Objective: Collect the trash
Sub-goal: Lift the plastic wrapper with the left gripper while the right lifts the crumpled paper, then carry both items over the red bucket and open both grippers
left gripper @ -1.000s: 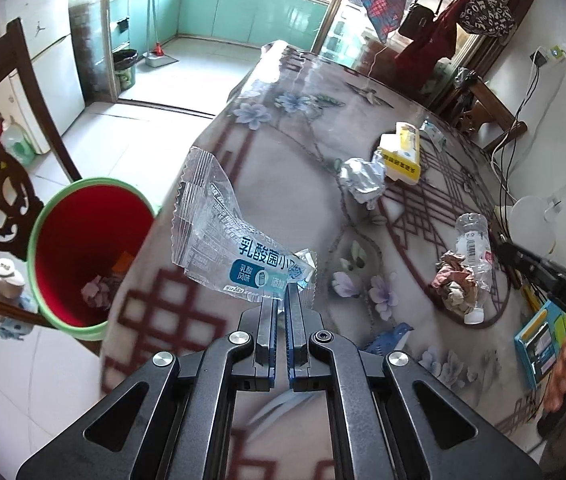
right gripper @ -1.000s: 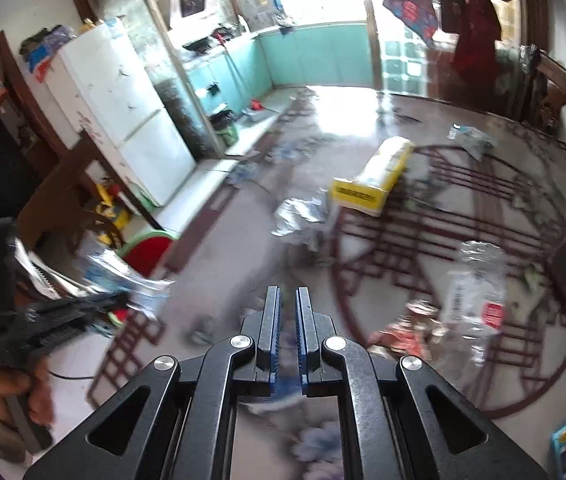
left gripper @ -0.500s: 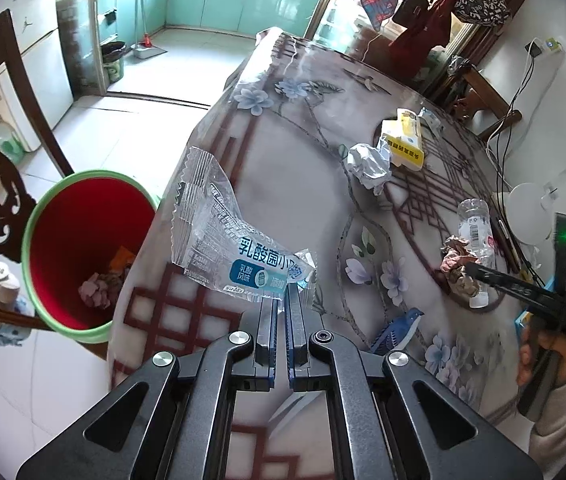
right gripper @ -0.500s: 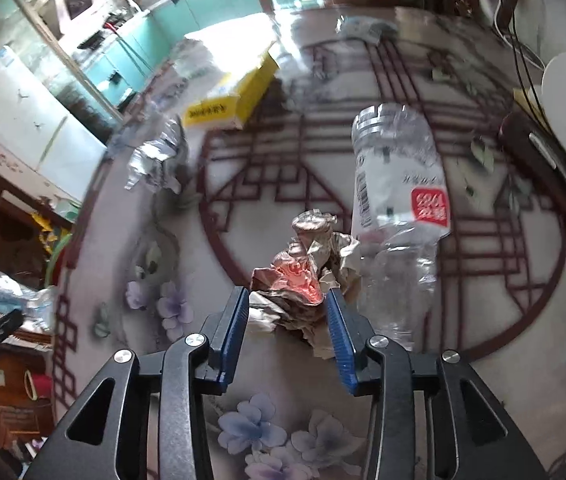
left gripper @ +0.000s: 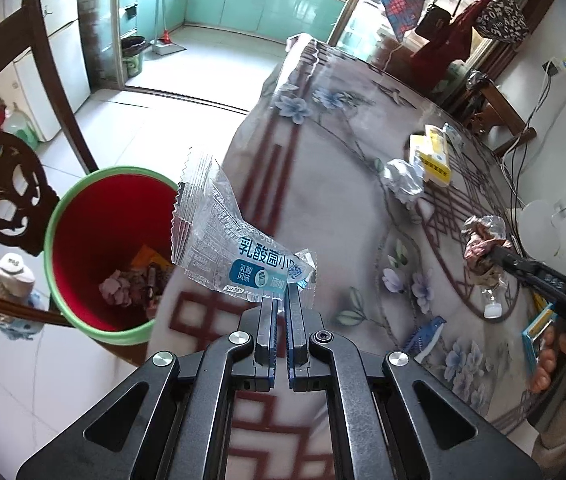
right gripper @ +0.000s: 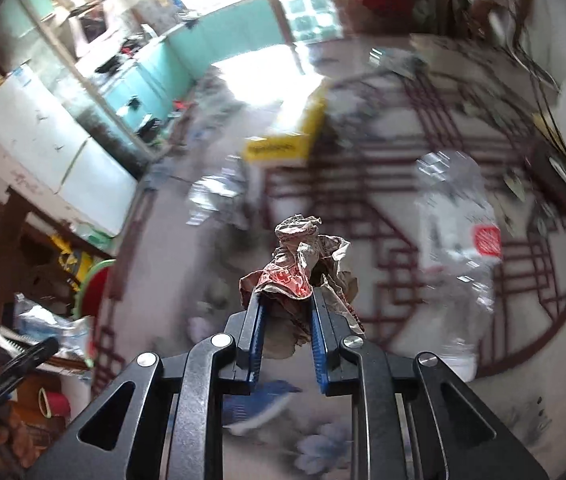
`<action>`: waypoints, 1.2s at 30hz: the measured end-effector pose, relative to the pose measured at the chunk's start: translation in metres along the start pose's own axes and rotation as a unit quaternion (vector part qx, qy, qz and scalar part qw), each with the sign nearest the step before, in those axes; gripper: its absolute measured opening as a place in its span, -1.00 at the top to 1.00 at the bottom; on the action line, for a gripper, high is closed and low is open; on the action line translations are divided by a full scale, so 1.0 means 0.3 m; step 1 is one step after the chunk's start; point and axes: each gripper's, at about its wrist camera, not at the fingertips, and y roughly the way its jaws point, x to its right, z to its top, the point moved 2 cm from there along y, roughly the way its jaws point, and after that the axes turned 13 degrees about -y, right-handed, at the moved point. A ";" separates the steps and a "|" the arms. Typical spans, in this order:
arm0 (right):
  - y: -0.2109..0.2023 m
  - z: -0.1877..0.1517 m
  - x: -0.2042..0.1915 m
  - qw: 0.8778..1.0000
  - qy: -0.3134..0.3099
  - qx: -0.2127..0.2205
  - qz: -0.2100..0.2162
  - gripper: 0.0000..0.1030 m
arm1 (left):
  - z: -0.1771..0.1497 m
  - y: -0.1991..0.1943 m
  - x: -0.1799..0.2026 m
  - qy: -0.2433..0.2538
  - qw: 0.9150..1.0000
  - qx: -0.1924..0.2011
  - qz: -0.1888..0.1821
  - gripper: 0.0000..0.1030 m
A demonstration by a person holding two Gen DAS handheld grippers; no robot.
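Note:
My left gripper (left gripper: 281,300) is shut on a clear plastic wrapper with blue print (left gripper: 227,246), held above the table's left edge, just right of the red bin with a green rim (left gripper: 57,224) on the floor. My right gripper (right gripper: 285,300) is shut on a crumpled red and brown paper wad (right gripper: 303,256), lifted above the table; it also shows in the left wrist view (left gripper: 481,236). A clear plastic bottle (right gripper: 457,216) lies on the table to the right of the wad.
A crumpled foil ball (left gripper: 403,180) and a yellow box (left gripper: 435,156) lie further back on the flowered tablecloth (left gripper: 323,160). A dark wooden chair (left gripper: 7,184) stands left of the bin. A blue booklet (left gripper: 539,332) lies at the table's right edge.
My right gripper closed on the paper wad and lifted it off the table. My left gripper with the wrapper moved left, closer to the bin.

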 end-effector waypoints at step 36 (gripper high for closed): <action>0.185 0.165 -0.959 0.981 -0.172 0.001 0.094 0.65 | 0.223 0.048 -0.539 -0.052 0.997 -0.015 0.050 0.94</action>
